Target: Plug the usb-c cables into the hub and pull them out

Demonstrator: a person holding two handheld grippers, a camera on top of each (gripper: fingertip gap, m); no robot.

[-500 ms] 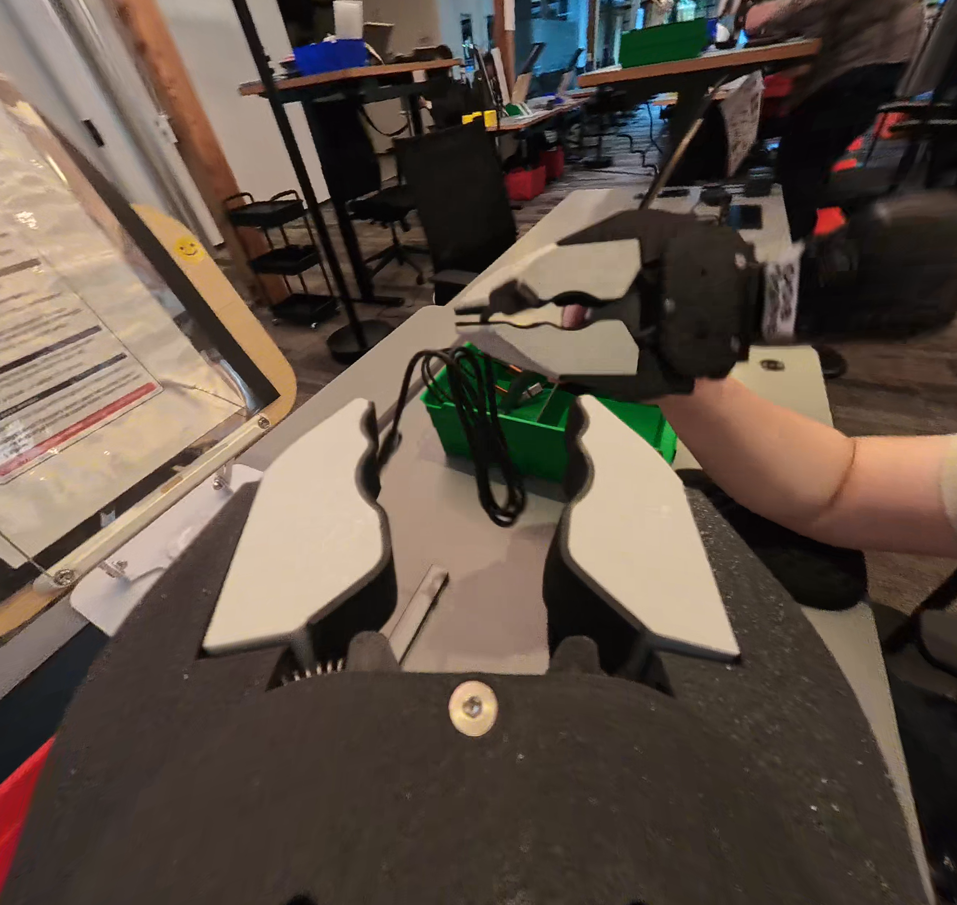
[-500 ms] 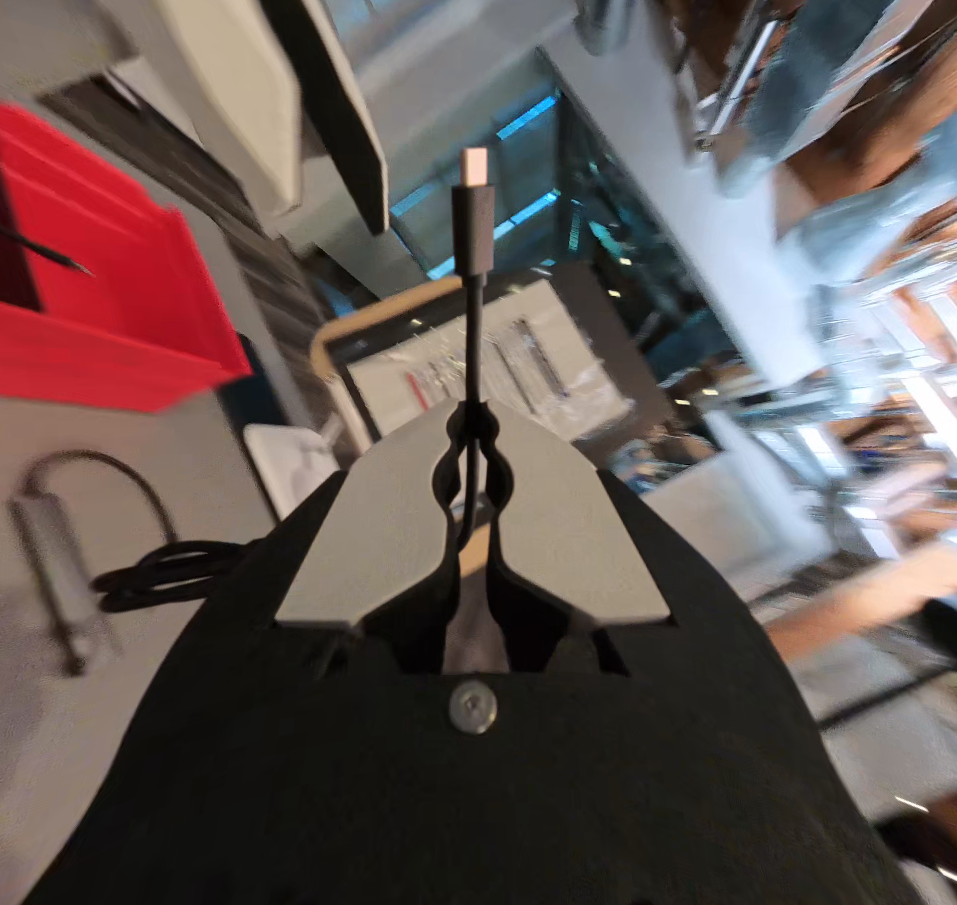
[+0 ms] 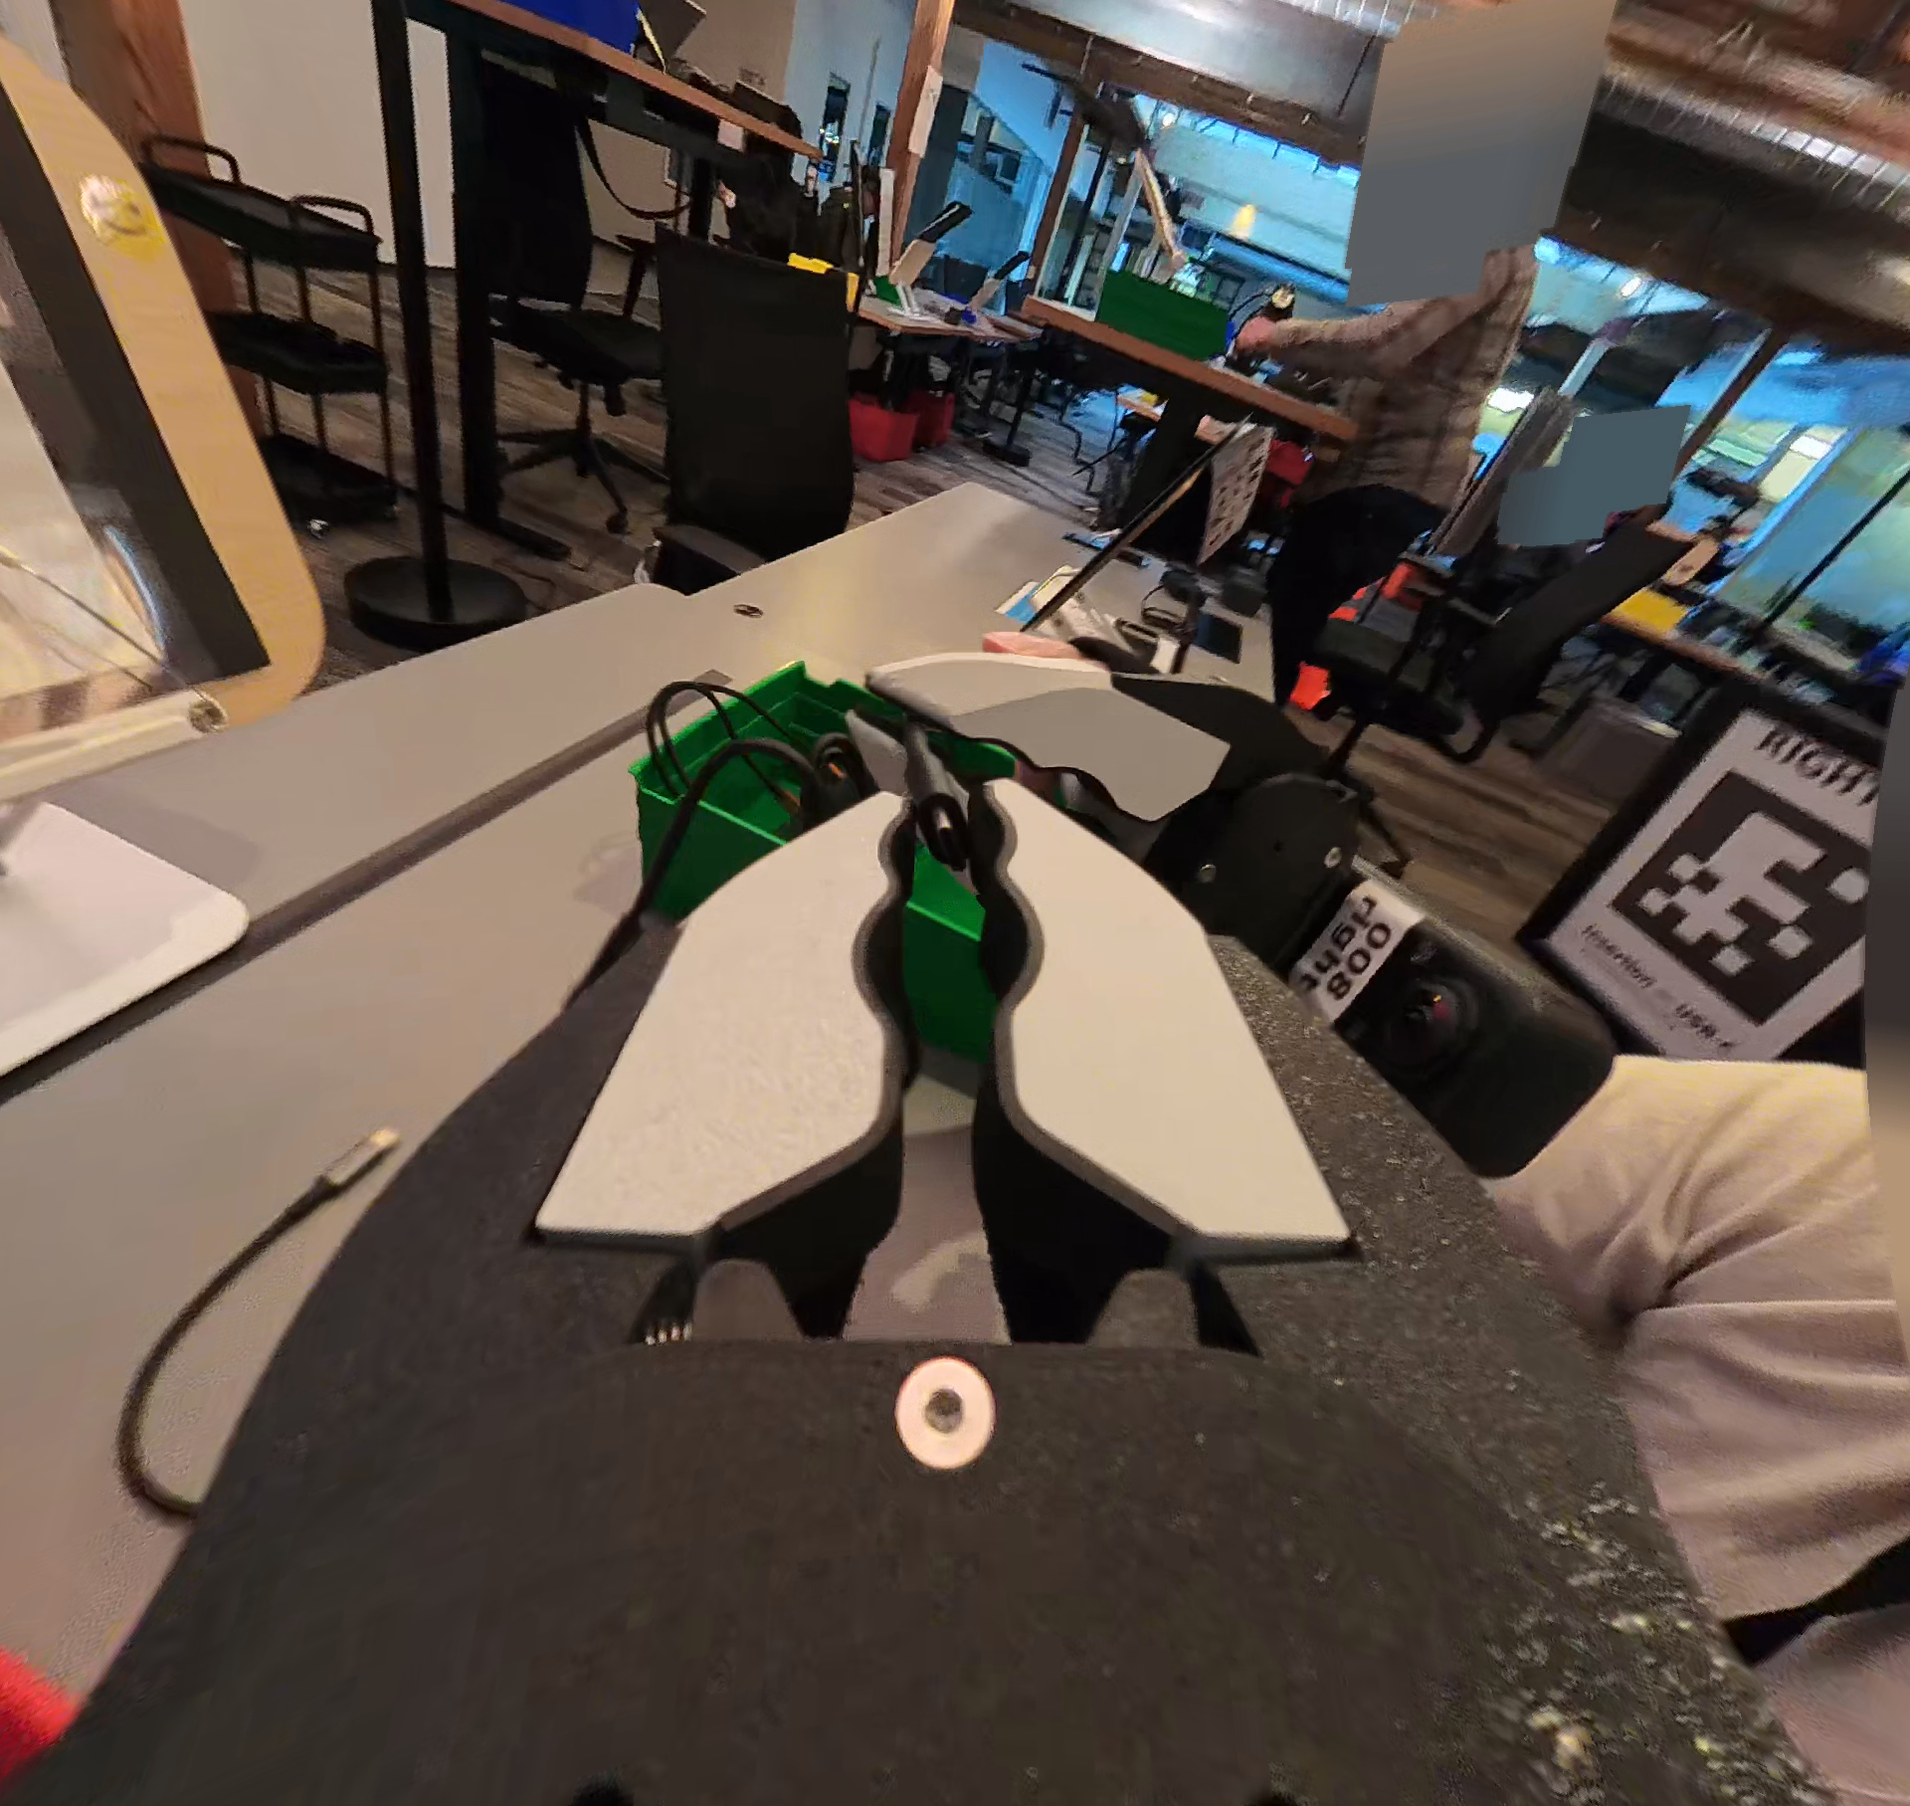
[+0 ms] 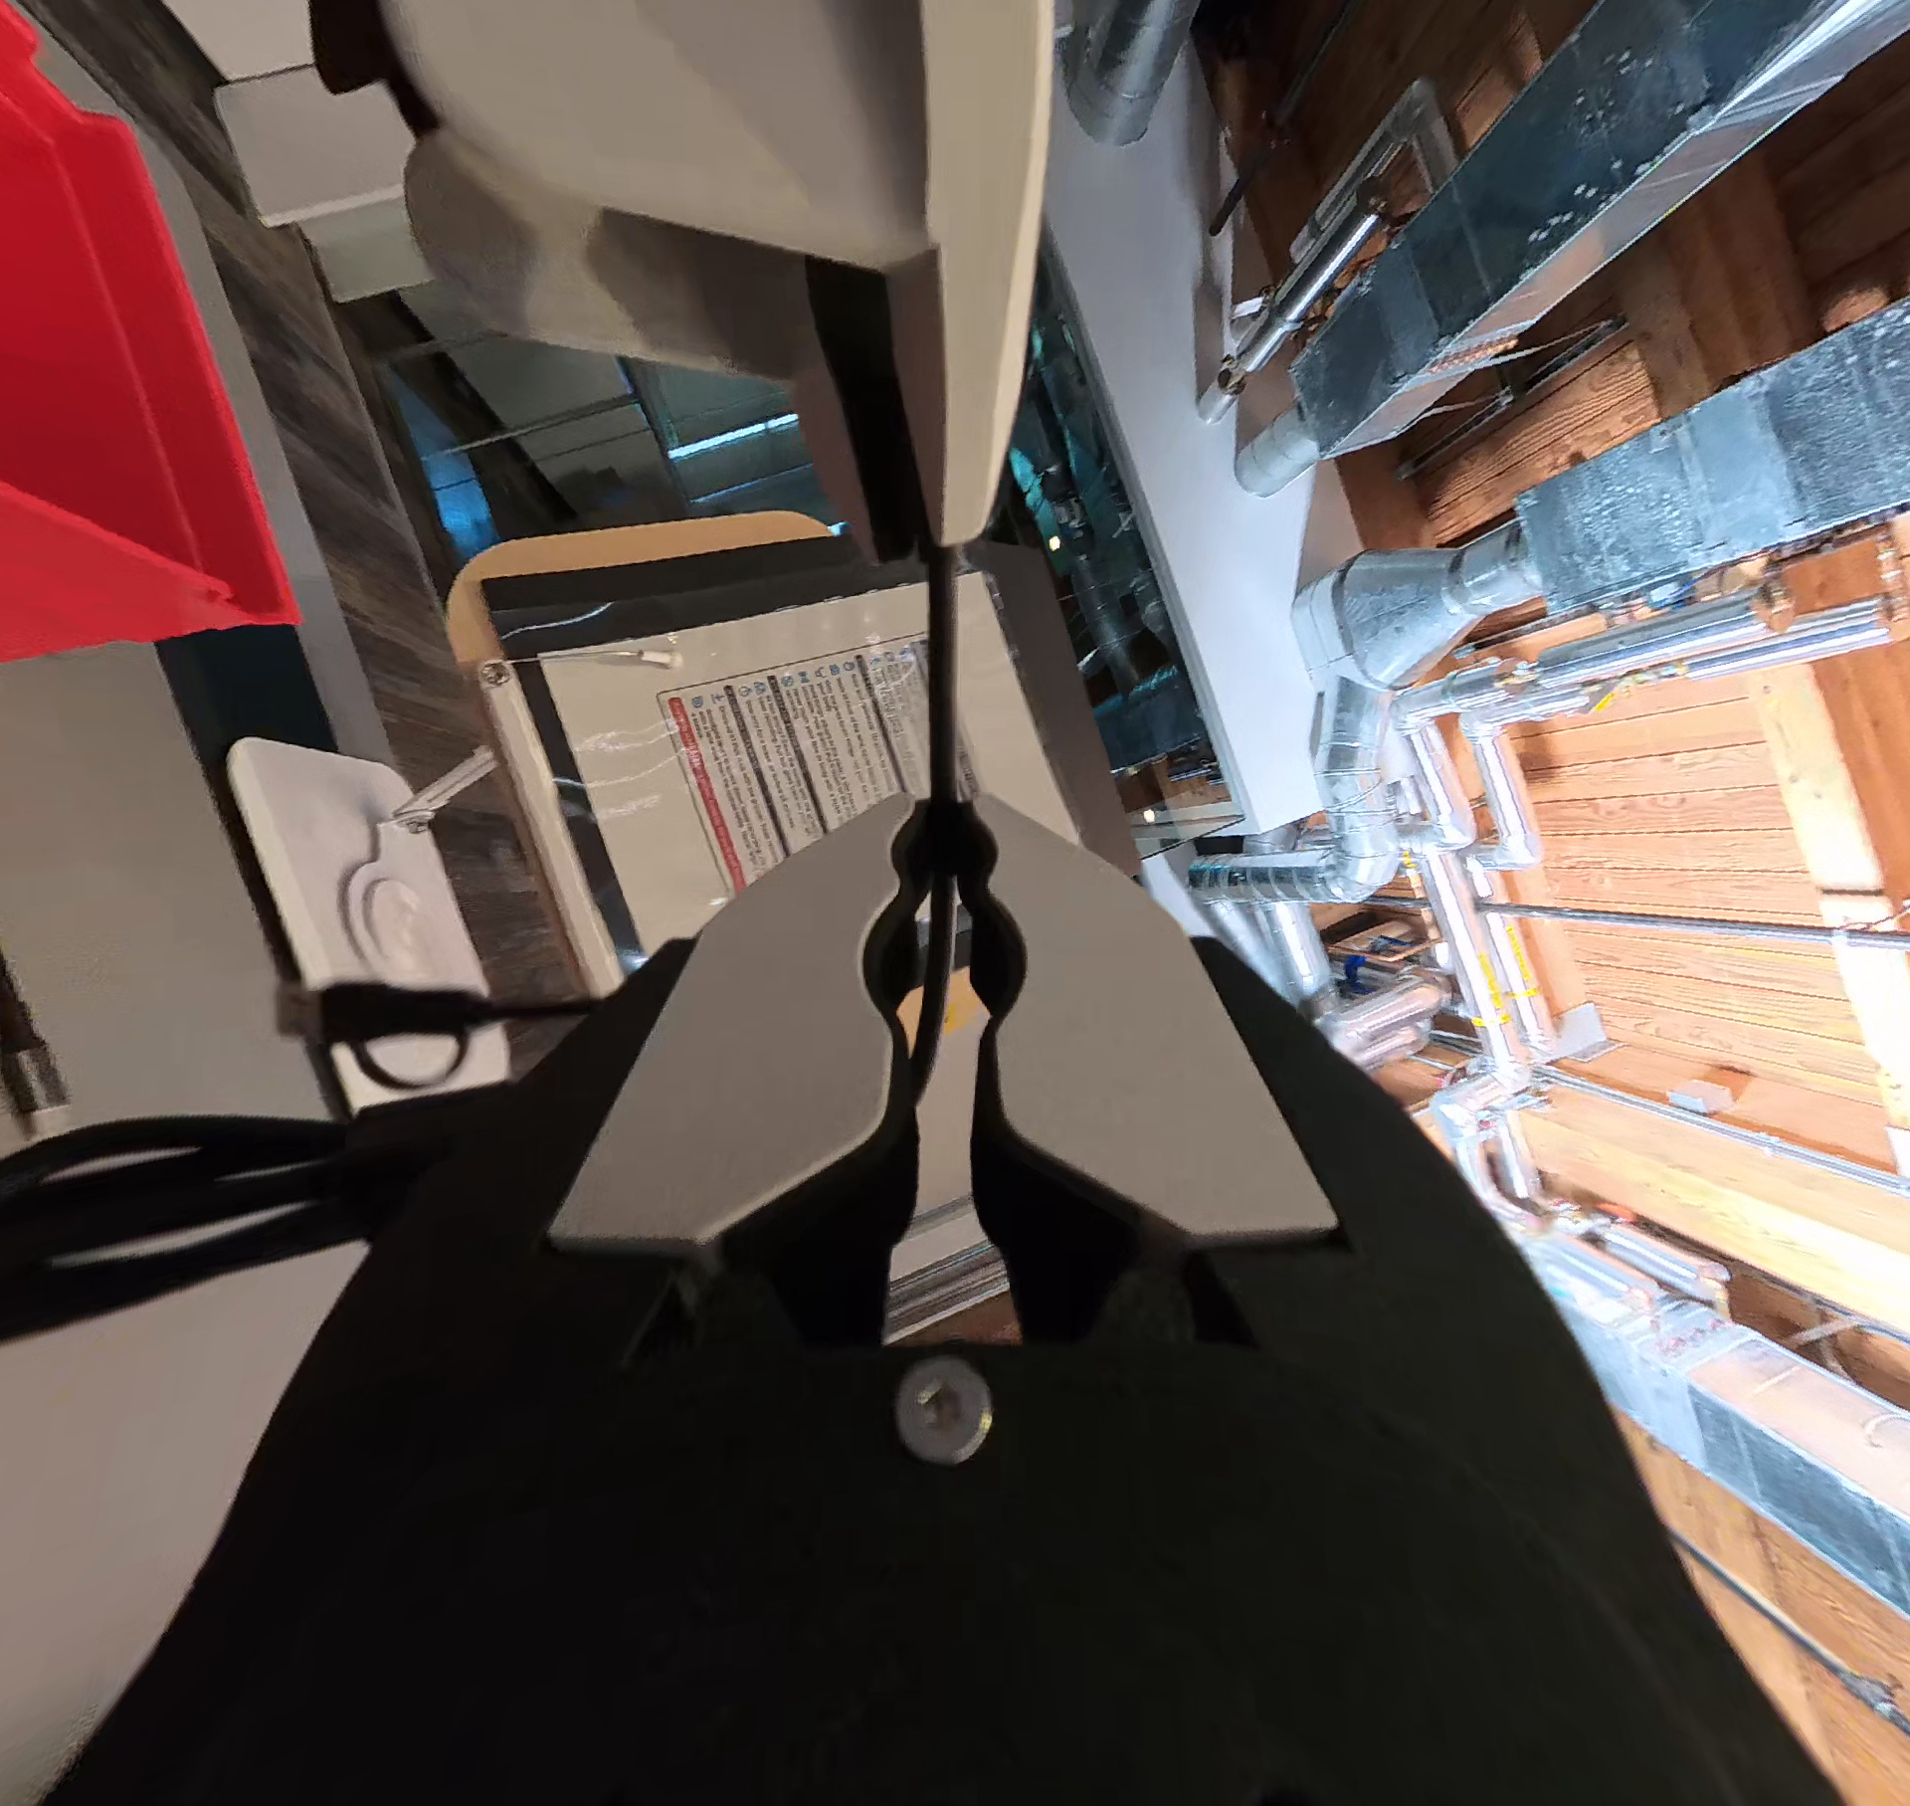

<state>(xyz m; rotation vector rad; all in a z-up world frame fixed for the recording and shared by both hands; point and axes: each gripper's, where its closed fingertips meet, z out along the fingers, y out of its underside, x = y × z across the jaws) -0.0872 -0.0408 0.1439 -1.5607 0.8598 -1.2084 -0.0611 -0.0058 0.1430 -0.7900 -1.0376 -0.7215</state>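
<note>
Currently I read both claws as closed on the same usb-c cable.

1. Containers. The green bin sits on the grey table. Black cable loops rise out of it, and an inner divider shows. What else lies inside I cannot tell. A red bin appears only in the right wrist view, and its contents are hidden.

2. Claw state. The left claw hangs just above the near corner of the green bin. Its fingers are drawn almost together, and the tips pinch the cable's black plug. The right claw is closed tight on the thin cord, which runs straight on to the left claw's tips. In the left wrist view it meets the left claw tip to tip over the green bin.

3. Edges and room. Left of the green bin the table runs open up to a white stand base. A second cable lies loose on that stretch, nearer the camera, with its metal connector free. Right of the green bin the table edge is close, and a framed marker board stands past it.

4. View differences. Only the right wrist view shows a black cable bundle trailing beside the claw body. Only the left wrist view shows the green bin.
</note>
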